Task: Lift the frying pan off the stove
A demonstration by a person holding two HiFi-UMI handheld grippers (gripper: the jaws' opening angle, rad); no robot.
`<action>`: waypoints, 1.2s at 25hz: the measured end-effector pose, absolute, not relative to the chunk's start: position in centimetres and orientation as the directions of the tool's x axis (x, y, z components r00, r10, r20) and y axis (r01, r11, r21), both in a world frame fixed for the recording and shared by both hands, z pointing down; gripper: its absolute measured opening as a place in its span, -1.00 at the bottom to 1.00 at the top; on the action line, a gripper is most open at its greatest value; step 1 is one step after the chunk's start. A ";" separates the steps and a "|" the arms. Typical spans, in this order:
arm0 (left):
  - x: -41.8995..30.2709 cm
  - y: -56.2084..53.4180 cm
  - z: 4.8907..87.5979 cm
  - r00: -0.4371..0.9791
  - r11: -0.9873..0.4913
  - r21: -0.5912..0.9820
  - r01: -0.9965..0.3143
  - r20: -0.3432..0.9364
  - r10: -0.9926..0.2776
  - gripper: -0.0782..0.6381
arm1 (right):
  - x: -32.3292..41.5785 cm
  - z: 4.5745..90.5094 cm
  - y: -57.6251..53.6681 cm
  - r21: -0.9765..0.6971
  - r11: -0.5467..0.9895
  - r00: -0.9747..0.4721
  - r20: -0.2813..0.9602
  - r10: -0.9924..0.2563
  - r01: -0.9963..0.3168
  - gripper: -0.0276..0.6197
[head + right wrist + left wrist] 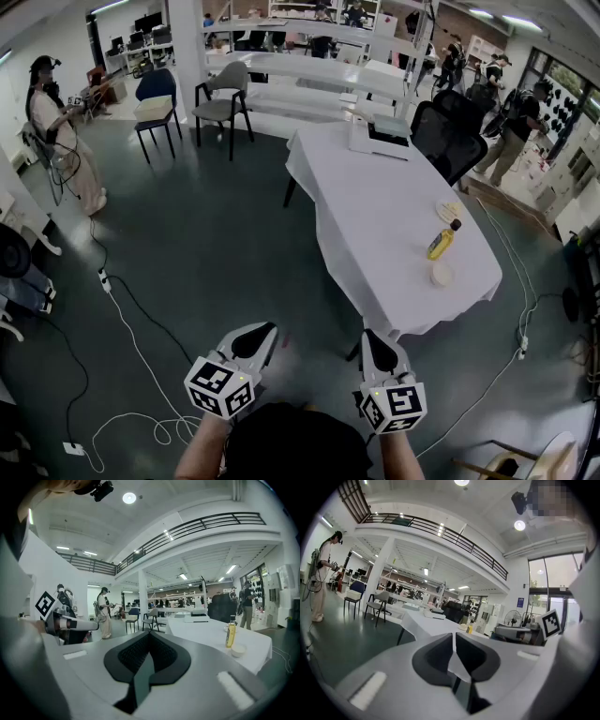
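Note:
No frying pan and no stove show in any view. I hold both grippers low and close to my body, over the dark floor in front of a white table (375, 225). My left gripper (267, 330) is shut, its dark pads together with nothing between them; it shows the same in the left gripper view (453, 635). My right gripper (367, 336) is also shut and empty, pads closed tip to tip (147, 634). Both point toward the table's near corner.
On the table stand a yellow bottle (441, 243), a small white bowl (441, 274), a plate (450, 211) and a white box (380, 138). A black office chair (448, 136) is at its far right. White cables (141, 366) trail over the floor. A person (61, 131) stands far left.

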State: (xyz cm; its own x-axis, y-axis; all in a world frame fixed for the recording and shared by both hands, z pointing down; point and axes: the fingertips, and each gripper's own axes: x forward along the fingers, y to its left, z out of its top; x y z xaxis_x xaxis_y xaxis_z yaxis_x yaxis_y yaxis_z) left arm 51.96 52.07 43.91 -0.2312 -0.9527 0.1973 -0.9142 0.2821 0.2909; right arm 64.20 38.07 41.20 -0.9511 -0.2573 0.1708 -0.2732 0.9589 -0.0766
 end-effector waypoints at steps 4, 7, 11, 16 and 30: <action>52.1 52.2 43.9 -0.232 0.283 0.291 -0.914 0.197 -0.953 -0.55 | 64.4 41.2 38.1 -0.078 0.957 -0.949 0.174 -0.262 -0.279 -0.90; 51.6 52.7 44.0 -0.232 0.283 0.291 -0.914 0.196 -0.953 -0.55 | 64.0 41.2 38.3 -0.086 0.953 -0.948 0.164 -0.274 -0.291 -0.90; 50.7 53.6 44.0 -0.231 0.282 0.296 -0.913 0.195 -0.953 -0.55 | 63.2 41.2 39.2 -0.082 0.952 -0.945 0.169 -0.280 -0.297 -0.90; 49.9 54.9 44.2 -0.229 0.281 0.303 -0.911 0.194 -0.954 -0.55 | 62.4 41.4 40.3 -0.089 0.948 -0.942 0.176 -0.287 -0.306 -0.90; 47.8 57.6 45.3 -0.246 0.303 0.298 -0.905 0.214 -0.945 -0.55 | 60.3 43.2 43.2 -0.105 0.953 -0.944 0.202 -0.260 -0.284 -0.90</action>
State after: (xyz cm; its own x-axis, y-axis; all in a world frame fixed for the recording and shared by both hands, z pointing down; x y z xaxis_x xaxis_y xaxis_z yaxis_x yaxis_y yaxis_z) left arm 47.79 57.63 45.34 -0.2463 -0.9452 0.2142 -0.9049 0.3034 0.2985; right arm 60.29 43.20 43.24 -0.9443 -0.2596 0.2024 -0.2845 0.9529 -0.1050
